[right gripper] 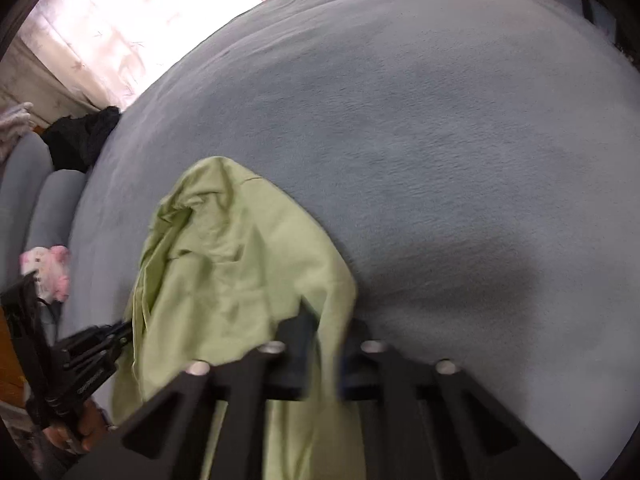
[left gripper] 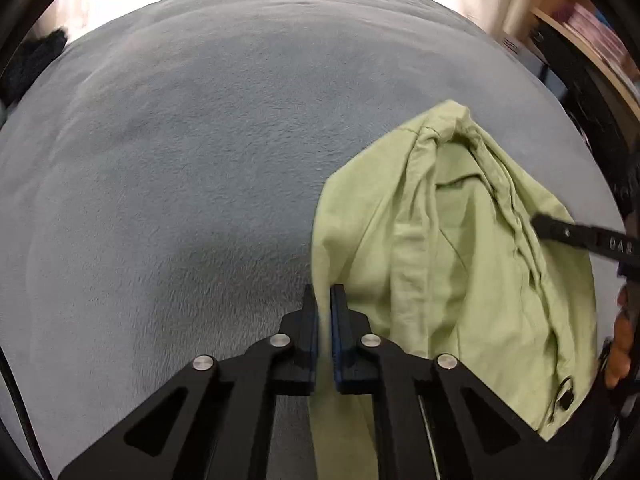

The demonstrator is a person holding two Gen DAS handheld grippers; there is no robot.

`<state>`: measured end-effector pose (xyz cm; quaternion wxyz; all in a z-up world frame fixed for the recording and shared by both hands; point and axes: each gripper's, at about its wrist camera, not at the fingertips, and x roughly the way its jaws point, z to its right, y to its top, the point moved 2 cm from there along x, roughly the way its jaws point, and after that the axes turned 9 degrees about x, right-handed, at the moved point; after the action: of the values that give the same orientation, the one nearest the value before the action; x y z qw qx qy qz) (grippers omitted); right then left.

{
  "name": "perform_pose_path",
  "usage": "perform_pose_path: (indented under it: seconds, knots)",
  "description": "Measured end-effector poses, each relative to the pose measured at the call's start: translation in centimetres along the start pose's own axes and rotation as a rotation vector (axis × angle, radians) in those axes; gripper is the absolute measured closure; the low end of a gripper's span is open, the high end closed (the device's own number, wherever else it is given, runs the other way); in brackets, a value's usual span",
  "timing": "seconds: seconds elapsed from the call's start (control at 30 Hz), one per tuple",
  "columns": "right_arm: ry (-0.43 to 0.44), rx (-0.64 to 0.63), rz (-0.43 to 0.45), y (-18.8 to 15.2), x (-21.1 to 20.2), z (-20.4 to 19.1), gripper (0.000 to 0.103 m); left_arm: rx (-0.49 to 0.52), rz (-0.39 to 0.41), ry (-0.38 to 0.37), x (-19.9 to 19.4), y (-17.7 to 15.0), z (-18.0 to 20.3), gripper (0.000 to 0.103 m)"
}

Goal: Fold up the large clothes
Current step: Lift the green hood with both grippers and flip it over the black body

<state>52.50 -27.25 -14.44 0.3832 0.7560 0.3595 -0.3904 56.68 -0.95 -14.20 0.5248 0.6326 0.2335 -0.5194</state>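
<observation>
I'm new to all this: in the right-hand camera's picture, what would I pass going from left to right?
Pink soft toy → left gripper → green garment → bare blue-grey blanket.

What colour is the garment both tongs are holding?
Light green garment, plain with no pattern; the left wrist view shows it best.

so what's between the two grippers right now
Only the green garment: it spans from the left gripper, shut on one edge, to the right gripper, shut on another. The left wrist view shows it best.
</observation>
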Motion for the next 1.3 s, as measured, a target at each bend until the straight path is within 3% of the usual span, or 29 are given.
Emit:
perform_pose_path:
  seconds: [0.13, 0.3, 0.4, 0.57, 0.7, 0.83, 0.93, 1.07, 1.2, 1.3]
  knots:
    - [0.043, -0.038, 0.087, -0.8, -3.7, -1.4, 0.099, 0.000, 0.078, 0.084, -4.3, -0.7, 0.5, 0.102]
    - [0.172, -0.063, 0.180, -3.7, -10.7, -2.1, 0.101, 0.021, 0.190, 0.066, -12.7, -3.7, 1.1, 0.102]
    - [0.263, -0.097, 0.230, -7.3, -16.5, -2.2, 0.101, 0.035, 0.240, 0.057, -17.8, -7.2, 1.4, 0.102]
    - [0.306, -0.150, 0.247, -14.6, -21.9, -1.7, 0.100, 0.005, 0.270, 0.008, -23.1, -14.1, 1.6, 0.102]
    - [0.221, -0.179, 0.232, -21.3, -22.6, -0.1, 0.093, -0.021, 0.245, -0.053, -23.7, -20.3, 2.7, 0.101]
    - [0.062, -0.194, 0.137, -27.1, -21.2, 2.7, 0.090, -0.018, 0.144, -0.065, -21.5, -26.3, 3.9, 0.099]
    - [0.020, -0.179, 0.106, -30.6, -20.8, 4.3, 0.089, -0.072, 0.094, -0.093, -20.6, -29.9, 4.2, 0.097]
    - [0.046, -0.113, 0.121, -33.9, -21.8, 5.3, 0.058, -0.130, 0.072, -0.161, -20.3, -32.9, 5.1, 0.092]
    - [0.130, -0.053, 0.129, -35.4, -22.9, 5.6, 0.055, -0.146, 0.096, -0.218, -20.9, -34.4, 6.5, 0.080]
    - [0.160, -0.040, 0.117, -35.9, -22.7, 4.9, 0.055, -0.159, 0.115, -0.274, -21.0, -33.3, 7.2, 0.072]
